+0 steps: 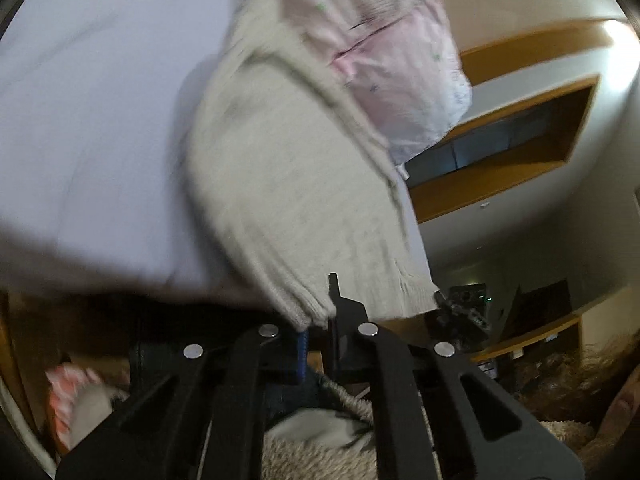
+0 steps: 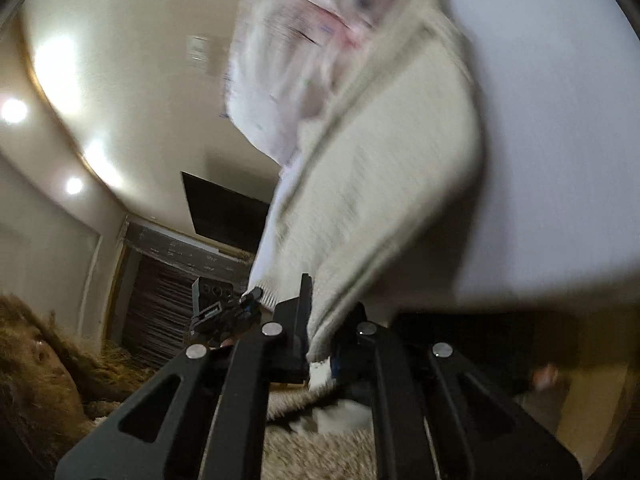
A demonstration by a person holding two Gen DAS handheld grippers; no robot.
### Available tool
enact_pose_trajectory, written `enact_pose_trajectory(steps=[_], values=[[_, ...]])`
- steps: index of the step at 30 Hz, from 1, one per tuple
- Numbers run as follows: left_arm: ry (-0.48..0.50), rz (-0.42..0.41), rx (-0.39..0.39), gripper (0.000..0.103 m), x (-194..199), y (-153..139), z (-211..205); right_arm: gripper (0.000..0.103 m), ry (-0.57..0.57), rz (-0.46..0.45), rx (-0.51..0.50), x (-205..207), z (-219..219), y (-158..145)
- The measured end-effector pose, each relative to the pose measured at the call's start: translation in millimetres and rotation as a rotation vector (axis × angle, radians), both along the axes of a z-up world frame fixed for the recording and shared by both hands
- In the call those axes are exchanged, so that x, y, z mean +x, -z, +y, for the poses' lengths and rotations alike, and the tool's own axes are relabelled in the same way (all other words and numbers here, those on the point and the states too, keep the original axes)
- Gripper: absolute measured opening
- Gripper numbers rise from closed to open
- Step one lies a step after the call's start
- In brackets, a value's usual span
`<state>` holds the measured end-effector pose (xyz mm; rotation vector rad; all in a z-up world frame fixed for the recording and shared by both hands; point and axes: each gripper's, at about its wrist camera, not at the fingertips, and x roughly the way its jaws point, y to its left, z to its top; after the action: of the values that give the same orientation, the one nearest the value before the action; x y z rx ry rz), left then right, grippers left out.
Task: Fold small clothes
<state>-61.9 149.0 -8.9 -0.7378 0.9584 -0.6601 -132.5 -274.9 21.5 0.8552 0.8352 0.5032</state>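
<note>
A cream knitted garment (image 1: 288,184) hangs stretched and blurred, lifted off a pale lilac bed sheet (image 1: 92,112). My left gripper (image 1: 320,316) is shut on one bottom corner of it. In the right wrist view the same cream garment (image 2: 384,184) runs down into my right gripper (image 2: 320,340), which is shut on the other corner. A pink printed garment (image 1: 392,40) lies above the cream one; it also shows in the right wrist view (image 2: 288,64). The other gripper (image 2: 224,308) shows small at the garment's far corner.
Wooden shelves (image 1: 520,128) line the wall behind. A dark screen (image 2: 228,212) hangs on the wall. A shaggy beige rug (image 2: 320,452) and loose clothes (image 1: 76,400) lie on the floor below. The sheet (image 2: 560,140) fills the right side.
</note>
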Motion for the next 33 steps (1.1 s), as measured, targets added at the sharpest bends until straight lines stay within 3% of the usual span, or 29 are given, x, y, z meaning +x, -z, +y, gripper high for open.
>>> enact_pose_trajectory(steps=[4,6,10,12,13,15,17,18,19,20,21,22,23,25,29,33], values=[[-0.025,-0.112,0.036,0.007,41.4,-46.0,0.0,0.006,0.029,-0.179,-0.107,40.7,-6.1,-75.2],[-0.084,-0.185,0.046,0.007,76.7,-71.4,5.8,0.006,0.058,-0.256,-0.155,71.4,-10.5,-106.7],[-0.227,-0.244,0.074,0.007,162.5,-99.3,14.5,0.006,0.183,-0.336,-0.243,154.3,-26.4,-138.1],[-0.285,-0.256,0.145,0.007,213.6,-100.0,9.4,0.007,0.25,-0.319,-0.285,190.7,-36.8,-132.4],[-0.3,-0.251,0.187,0.007,237.2,-95.7,5.3,0.007,0.309,-0.268,-0.32,225.5,-45.1,-118.6],[-0.299,-0.188,0.281,0.008,284.6,-75.8,-4.3,0.019,0.389,-0.137,-0.388,265.7,-56.1,-89.4],[-0.271,-0.076,0.305,0.008,312.3,-55.8,-7.5,0.041,0.487,0.054,-0.519,297.9,-67.1,-54.1],[-0.25,-0.026,0.273,0.008,318.0,-47.7,-3.9,0.043,0.511,0.108,-0.551,302.8,-72.5,-43.1],[-0.241,-0.025,0.246,0.008,314.7,-45.3,1.3,0.053,0.521,0.106,-0.543,299.9,-75.1,-40.9],[-0.25,-0.059,0.238,0.021,306.4,-49.9,10.7,0.075,0.537,0.089,-0.535,294.6,-77.8,-41.9],[-0.269,-0.085,0.244,0.035,298.3,-54.3,18.3,0.084,0.571,0.056,-0.534,283.4,-81.2,-46.7],[-0.315,-0.115,0.26,0.068,285.5,-61.1,31.7,0.089,0.583,0.031,-0.532,276.9,-82.7,-50.7],[-0.351,-0.134,0.261,0.081,275.8,-64.9,43.8,0.089,0.58,0.007,-0.528,269.8,-83.2,-53.9],[-0.354,-0.127,0.249,0.081,270.4,-65.4,57.3,0.09,0.559,-0.011,-0.519,260.5,-82.4,-58.2],[-0.273,0.026,0.269,0.063,274.7,-34.9,61.2,0.09,0.487,0.01,-0.503,263.7,-74.3,-50.0],[-0.224,0.102,0.253,0.058,273.1,-2.2,51.2,0.09,0.425,0.025,-0.494,265.9,-54.9,-39.8]])
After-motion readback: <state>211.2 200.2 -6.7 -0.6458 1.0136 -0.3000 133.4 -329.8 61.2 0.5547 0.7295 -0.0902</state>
